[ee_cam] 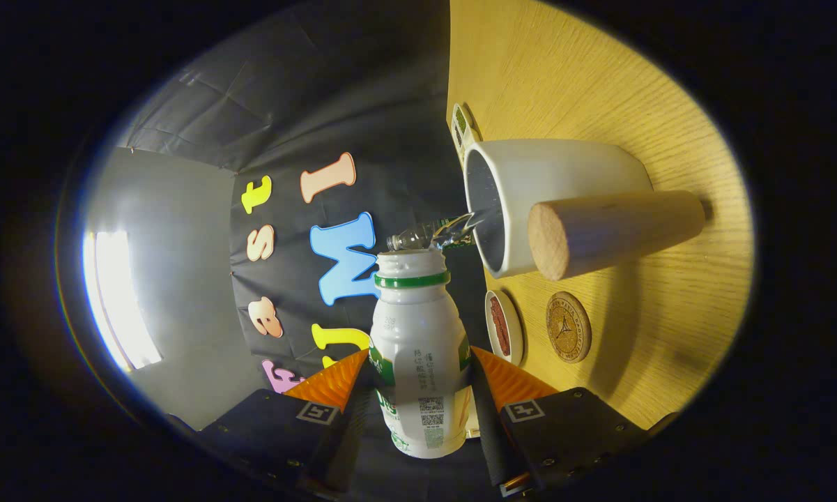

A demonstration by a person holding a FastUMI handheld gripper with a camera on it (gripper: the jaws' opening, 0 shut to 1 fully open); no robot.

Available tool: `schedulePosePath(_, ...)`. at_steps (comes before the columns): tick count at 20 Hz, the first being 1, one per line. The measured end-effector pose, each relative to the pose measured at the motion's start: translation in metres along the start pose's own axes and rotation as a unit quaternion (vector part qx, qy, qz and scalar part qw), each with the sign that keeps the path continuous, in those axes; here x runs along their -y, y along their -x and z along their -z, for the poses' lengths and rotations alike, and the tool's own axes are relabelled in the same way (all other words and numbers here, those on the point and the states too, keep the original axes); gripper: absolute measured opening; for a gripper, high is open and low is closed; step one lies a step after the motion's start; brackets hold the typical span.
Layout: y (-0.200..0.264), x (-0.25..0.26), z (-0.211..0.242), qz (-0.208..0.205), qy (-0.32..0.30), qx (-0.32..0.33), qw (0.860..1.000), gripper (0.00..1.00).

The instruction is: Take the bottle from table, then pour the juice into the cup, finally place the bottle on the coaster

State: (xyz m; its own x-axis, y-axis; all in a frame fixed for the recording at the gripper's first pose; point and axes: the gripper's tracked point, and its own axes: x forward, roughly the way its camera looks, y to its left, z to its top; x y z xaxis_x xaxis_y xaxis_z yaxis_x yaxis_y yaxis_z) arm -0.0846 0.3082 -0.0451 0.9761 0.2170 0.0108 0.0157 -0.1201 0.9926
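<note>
One wooden table (599,84) is taking up most of the far side of the gripper view, rolled sideways so its back edge is running along the dark cloth wall (306,90). White cup (550,181) is standing on the table close to that back edge, mouth facing the bottle; a wooden handle (613,233) is sticking out from its side toward the camera. White bottle (418,348) with a green neck ring is sitting between the fingers, held tipped over, open mouth just short of the cup's rim. Clear stream of liquid (453,230) is running from the bottle mouth across into the cup opening. Gripper (418,380) is clamping the bottle's body; both fingers are pressing on its sides, jaws closed down to the bottle's width. Round cork coaster (568,326) is lying flat on the table, beside the cup and further from the back edge than the small dish. Small round dish (503,326) with a reddish inside is lying just beside the coaster, at the table's back edge. A small printed card (462,125) is lying at the same edge on the cup's other side, touching or nearly touching the cup; can't tell which.
</note>
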Motion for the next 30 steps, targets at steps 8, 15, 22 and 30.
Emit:
schedulePosePath(8,-0.0002,-0.0017,0.0028,-0.002,-0.005,-0.003,1.0,0.71)
schedulePosePath(15,0.0002,-0.0009,0.0058,-0.001,-0.013,-0.005,1.0,0.71)
schedulePosePath(22,0.0003,-0.0042,0.0038,-0.005,-0.019,-0.003,1.0,0.71)
schedulePosePath(30,-0.0007,-0.0058,0.0039,-0.009,-0.024,-0.002,1.0,0.71)
